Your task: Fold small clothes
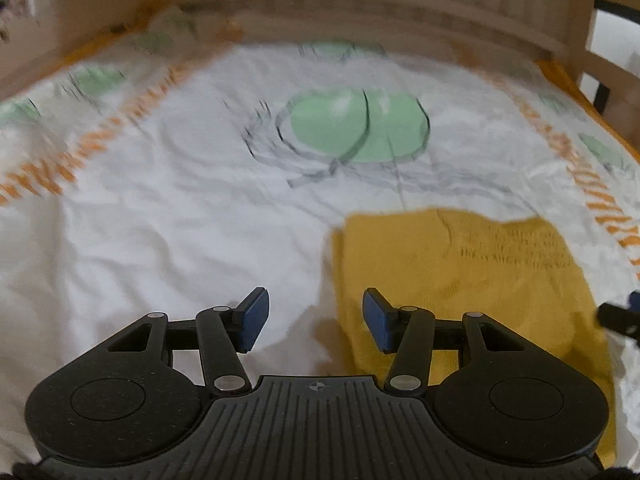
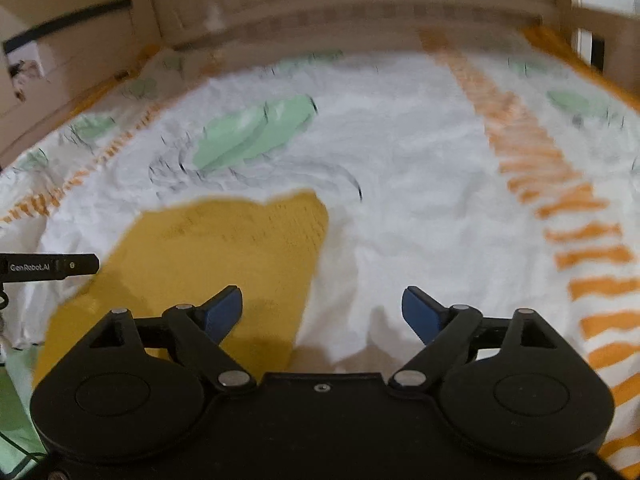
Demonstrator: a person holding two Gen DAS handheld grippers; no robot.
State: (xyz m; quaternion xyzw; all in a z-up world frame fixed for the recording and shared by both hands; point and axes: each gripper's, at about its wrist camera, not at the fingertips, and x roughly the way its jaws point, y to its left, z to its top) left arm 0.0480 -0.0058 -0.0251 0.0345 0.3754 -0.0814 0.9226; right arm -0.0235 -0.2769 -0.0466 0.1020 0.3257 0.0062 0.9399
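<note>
A small mustard-yellow garment (image 1: 472, 280) lies flat on a white bed sheet (image 1: 180, 208). In the left wrist view it is at the lower right, with faint dark text on it. My left gripper (image 1: 316, 320) is open and empty, hovering over the garment's left edge. In the right wrist view the garment (image 2: 224, 248) is at the lower left. My right gripper (image 2: 322, 314) is open and empty over the garment's right edge. The left gripper's side (image 2: 48, 267) shows at the far left, and part of the right gripper (image 1: 620, 312) shows at the right edge of the left wrist view.
The sheet has green apple prints (image 1: 356, 124) and orange striped bands (image 2: 540, 168). A wooden bed frame with slats (image 1: 360, 8) encloses the far side and corners. Both views are motion-blurred.
</note>
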